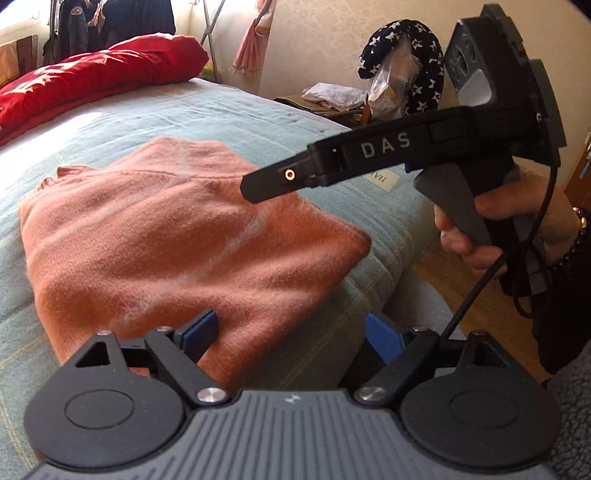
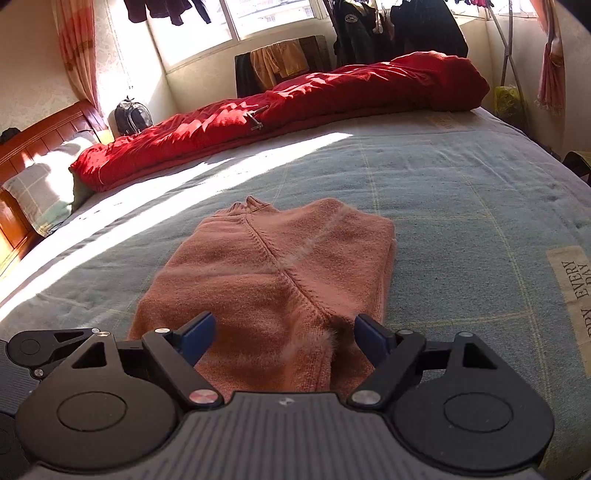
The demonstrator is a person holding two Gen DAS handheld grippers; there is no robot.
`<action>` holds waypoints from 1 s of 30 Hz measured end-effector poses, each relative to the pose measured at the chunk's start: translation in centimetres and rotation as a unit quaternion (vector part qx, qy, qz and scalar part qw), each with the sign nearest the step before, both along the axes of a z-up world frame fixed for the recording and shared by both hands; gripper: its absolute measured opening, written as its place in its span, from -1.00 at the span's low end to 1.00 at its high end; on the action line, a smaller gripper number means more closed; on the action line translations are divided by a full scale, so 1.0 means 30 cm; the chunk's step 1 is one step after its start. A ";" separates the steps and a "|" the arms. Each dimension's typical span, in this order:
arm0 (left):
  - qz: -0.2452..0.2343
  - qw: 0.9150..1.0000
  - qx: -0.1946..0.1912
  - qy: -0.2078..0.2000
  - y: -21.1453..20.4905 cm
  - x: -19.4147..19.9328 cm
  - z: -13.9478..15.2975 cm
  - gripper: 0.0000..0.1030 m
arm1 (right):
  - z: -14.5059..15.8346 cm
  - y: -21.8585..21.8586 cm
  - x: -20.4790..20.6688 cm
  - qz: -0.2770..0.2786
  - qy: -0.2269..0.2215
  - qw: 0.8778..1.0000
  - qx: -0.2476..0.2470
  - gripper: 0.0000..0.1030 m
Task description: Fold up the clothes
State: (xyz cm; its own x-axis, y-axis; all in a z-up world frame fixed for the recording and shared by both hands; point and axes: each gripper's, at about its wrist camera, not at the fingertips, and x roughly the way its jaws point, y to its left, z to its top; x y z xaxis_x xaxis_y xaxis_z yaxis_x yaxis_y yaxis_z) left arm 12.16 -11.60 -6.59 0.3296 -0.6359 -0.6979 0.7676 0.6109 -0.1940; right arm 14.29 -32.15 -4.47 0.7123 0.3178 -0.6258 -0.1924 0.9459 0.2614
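A salmon-pink knit sweater lies folded into a compact rectangle on the pale blue bedspread, close to the bed's near edge. In the right wrist view the same sweater shows a centre seam and its collar at the far end. My left gripper hangs open just above the sweater's near edge, nothing between its blue pads. The right gripper is open too, low over the sweater's near end. In the left wrist view the right gripper's body reaches in from the right, held by a hand.
A red quilt lies along the far side of the bed, a pillow and wooden headboard at the left. Clothes hang by the window. A side table with a star-print scarf stands beyond the bed corner. Wooden floor lies below.
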 end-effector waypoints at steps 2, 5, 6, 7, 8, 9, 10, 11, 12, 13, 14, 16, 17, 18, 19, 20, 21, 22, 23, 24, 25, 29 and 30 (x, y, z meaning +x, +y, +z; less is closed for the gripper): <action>-0.008 1.000 0.011 -0.009 0.009 -0.025 -0.003 0.70 | -0.002 -0.015 -0.009 -0.010 0.001 1.000 -0.008 0.66; 0.010 0.999 0.023 -0.032 0.060 -0.035 0.033 0.70 | 0.002 -0.055 -0.017 -0.021 0.001 1.000 0.010 0.66; 0.022 0.999 0.024 -0.041 0.083 -0.033 0.050 0.70 | 0.008 -0.064 -0.016 -0.021 -0.003 1.000 0.020 0.66; 0.034 0.998 0.021 -0.046 0.104 -0.026 0.063 0.70 | 0.015 -0.072 -0.016 -0.020 -0.006 0.999 0.030 0.66; 0.047 0.998 0.017 -0.050 0.125 -0.018 0.076 0.70 | 0.024 -0.072 -0.015 -0.016 -0.012 0.999 0.039 0.66; 0.059 0.997 0.013 -0.054 0.146 -0.009 0.089 0.72 | 0.032 -0.069 -0.014 -0.011 -0.018 0.999 0.049 0.67; 0.066 0.996 0.010 -0.052 0.158 -0.001 0.090 0.72 | 0.040 -0.061 -0.010 -0.001 -0.023 0.998 0.060 0.67; 0.072 0.996 0.007 -0.049 0.170 0.008 0.090 0.72 | 0.047 -0.043 -0.005 0.013 -0.028 0.997 0.071 0.68; 0.073 0.996 0.008 -0.043 0.173 0.010 0.082 0.73 | 0.054 -0.024 0.000 0.029 -0.034 0.996 0.081 0.68; 0.073 0.997 0.008 -0.037 0.177 0.011 0.074 0.73 | 0.056 -0.004 0.005 0.042 -0.035 0.995 0.087 0.69; 0.075 0.997 0.013 -0.033 0.174 0.013 0.061 0.73 | 0.054 0.013 0.009 0.052 -0.034 0.994 0.088 0.69; 0.077 0.996 0.024 -0.025 0.169 0.015 0.039 0.73 | 0.035 0.042 0.020 0.061 -0.023 0.995 0.081 0.69; 0.079 0.996 0.028 -0.020 0.169 0.016 0.029 0.73 | 0.023 0.046 0.026 0.059 -0.016 0.995 0.074 0.69; 0.081 0.996 0.024 -0.016 0.176 0.016 0.025 0.73 | 0.003 0.044 0.032 0.046 -0.004 0.997 0.061 0.69; 0.082 0.996 0.020 -0.011 0.185 0.016 0.021 0.73 | -0.023 0.030 0.038 0.030 0.011 0.998 0.047 0.68; 0.084 0.996 0.019 -0.012 0.186 0.017 0.023 0.73 | -0.043 0.013 0.039 0.030 0.018 0.998 0.050 0.67; 0.087 0.996 0.019 -0.013 0.187 0.019 0.025 0.73 | -0.053 -0.004 0.030 0.031 0.019 0.997 0.064 0.67; 0.090 0.996 0.020 -0.014 0.188 0.020 0.027 0.73 | -0.061 -0.022 0.019 0.032 0.020 0.996 0.080 0.67; 0.093 0.995 0.020 -0.015 0.189 0.022 0.029 0.73 | -0.059 -0.028 0.012 0.032 0.019 0.996 0.085 0.67; 0.096 0.995 0.020 -0.016 0.190 0.024 0.031 0.73 | -0.048 -0.028 0.012 0.033 0.012 0.996 0.085 0.67; 0.099 0.995 0.020 -0.017 0.191 0.025 0.033 0.73 | -0.035 -0.027 0.012 0.033 0.005 0.996 0.084 0.67; 0.111 0.993 0.021 -0.021 0.195 0.032 0.041 0.73 | 0.016 -0.022 0.015 0.035 -0.025 0.996 0.080 0.69; 0.114 0.993 0.021 -0.022 0.195 0.034 0.043 0.73 | 0.020 -0.019 0.029 0.037 -0.028 0.996 0.081 0.71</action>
State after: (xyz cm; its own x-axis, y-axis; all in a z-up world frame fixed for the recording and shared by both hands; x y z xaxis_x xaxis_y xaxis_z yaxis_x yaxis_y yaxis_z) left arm 13.18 -5.74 -5.31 0.4930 -0.5120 -0.7034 0.6150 0.7770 -0.1344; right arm 15.15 -32.73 -3.87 0.7152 0.4646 -0.5221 -0.2790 0.8748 0.3961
